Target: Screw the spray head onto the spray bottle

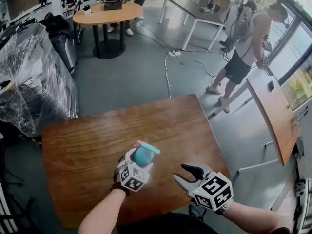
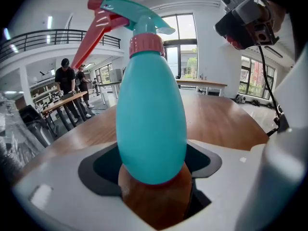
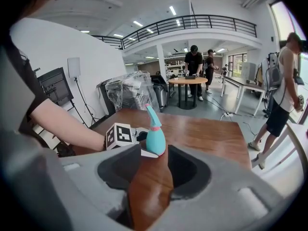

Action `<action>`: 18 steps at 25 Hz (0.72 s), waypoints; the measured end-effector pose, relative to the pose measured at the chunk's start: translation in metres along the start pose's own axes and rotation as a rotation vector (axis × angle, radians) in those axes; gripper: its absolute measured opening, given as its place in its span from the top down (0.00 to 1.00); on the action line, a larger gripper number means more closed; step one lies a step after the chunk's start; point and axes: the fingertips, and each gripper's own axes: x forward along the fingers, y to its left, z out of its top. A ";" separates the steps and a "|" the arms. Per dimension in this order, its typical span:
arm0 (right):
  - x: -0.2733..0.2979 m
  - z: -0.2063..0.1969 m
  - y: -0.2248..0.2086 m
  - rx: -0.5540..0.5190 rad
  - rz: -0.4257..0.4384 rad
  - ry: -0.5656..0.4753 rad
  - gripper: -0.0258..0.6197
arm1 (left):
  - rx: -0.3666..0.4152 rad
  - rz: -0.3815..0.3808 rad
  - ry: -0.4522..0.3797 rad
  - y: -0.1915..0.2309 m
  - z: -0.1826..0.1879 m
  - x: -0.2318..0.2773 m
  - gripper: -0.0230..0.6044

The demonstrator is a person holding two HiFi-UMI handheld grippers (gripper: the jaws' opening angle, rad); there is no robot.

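Spray bottle (image 1: 144, 154), base behind left hand-held gripper (image 1: 139, 164)

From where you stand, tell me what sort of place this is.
Probably an open-plan lab or workshop hall: a railed upper gallery, work tables such as the round table, and plastic-wrapped equipment.
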 end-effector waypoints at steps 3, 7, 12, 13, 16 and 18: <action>0.002 -0.004 0.000 0.004 0.005 0.002 0.71 | -0.003 0.003 0.001 0.002 -0.004 0.003 0.29; 0.005 -0.007 -0.001 0.012 0.017 -0.002 0.71 | -0.006 0.009 0.000 0.003 -0.004 0.006 0.28; 0.009 -0.007 0.004 0.013 0.031 -0.012 0.71 | -0.004 0.005 0.030 0.003 -0.006 0.004 0.19; 0.010 -0.006 0.005 0.011 0.034 -0.018 0.71 | -0.006 0.007 0.034 0.003 -0.007 0.000 0.18; 0.016 -0.005 0.014 0.003 0.043 -0.041 0.71 | -0.023 0.017 0.032 0.002 -0.010 -0.019 0.19; 0.022 -0.004 0.021 -0.001 0.047 -0.058 0.71 | -0.033 0.027 0.021 0.001 -0.009 -0.037 0.21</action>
